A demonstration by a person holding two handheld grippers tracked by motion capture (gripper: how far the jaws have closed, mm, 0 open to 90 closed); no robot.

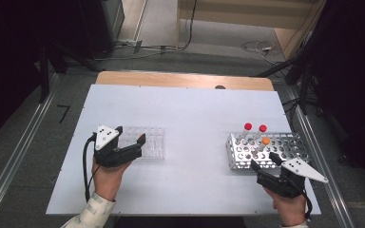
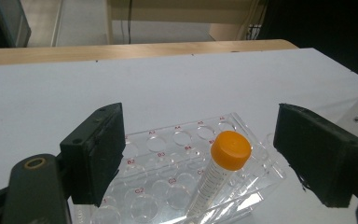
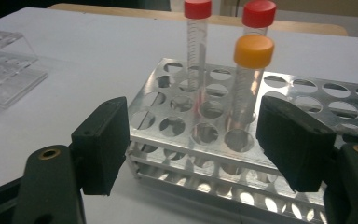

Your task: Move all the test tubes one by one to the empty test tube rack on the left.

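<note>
My left gripper [image 2: 200,156] stands wide open around the orange-capped tube [image 2: 219,175], not touching it; the tube sits in the clear rack [image 2: 177,140], marked A3, A4, B2, C2. My right gripper [image 3: 193,147] is open, empty, before the metal rack [image 3: 303,93] on the bench [image 1: 190,114].

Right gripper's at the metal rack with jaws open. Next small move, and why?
Probably ease the right gripper forward around the orange-capped tube. Its jaws stand open just short of the metal rack, and that tube is the nearest. An orange-capped tube in the clear rack already stands between the left gripper's open jaws.
</note>
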